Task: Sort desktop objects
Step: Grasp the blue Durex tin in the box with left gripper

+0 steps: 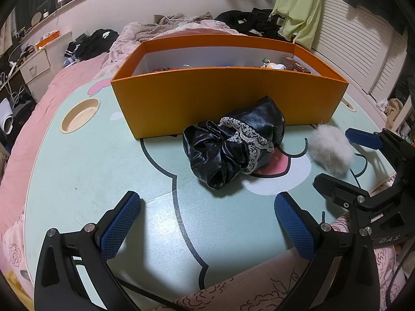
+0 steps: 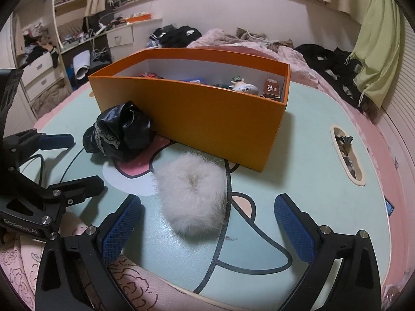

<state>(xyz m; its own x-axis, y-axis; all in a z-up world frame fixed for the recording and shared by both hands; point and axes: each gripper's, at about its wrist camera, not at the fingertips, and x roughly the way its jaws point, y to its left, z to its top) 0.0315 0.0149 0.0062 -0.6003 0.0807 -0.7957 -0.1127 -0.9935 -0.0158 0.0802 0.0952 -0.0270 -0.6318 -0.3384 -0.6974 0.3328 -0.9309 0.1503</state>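
1 orange box (image 2: 197, 108) on tabletop (image 1: 85, 160), several small items inside. 1 black satin bundle w/ lace trim (image 1: 230, 140) touching box front. 1 white fur puff (image 2: 192, 199) just beside it. Right gripper (image 2: 207, 228): fingers spread wide, puff lying loose between. Left gripper (image 1: 207, 223): fingers spread, empty.

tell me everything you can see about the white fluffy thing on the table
The white fluffy thing is a soft oval ring of long off-white fur, like a furry scrunchie, with a shallow dimple at its middle. It lies flat on the pale green cartoon tabletop, just in front of the orange box near its right end and right of the black satin bundle, touching neither as far as shows. The open right gripper frames it without contact.
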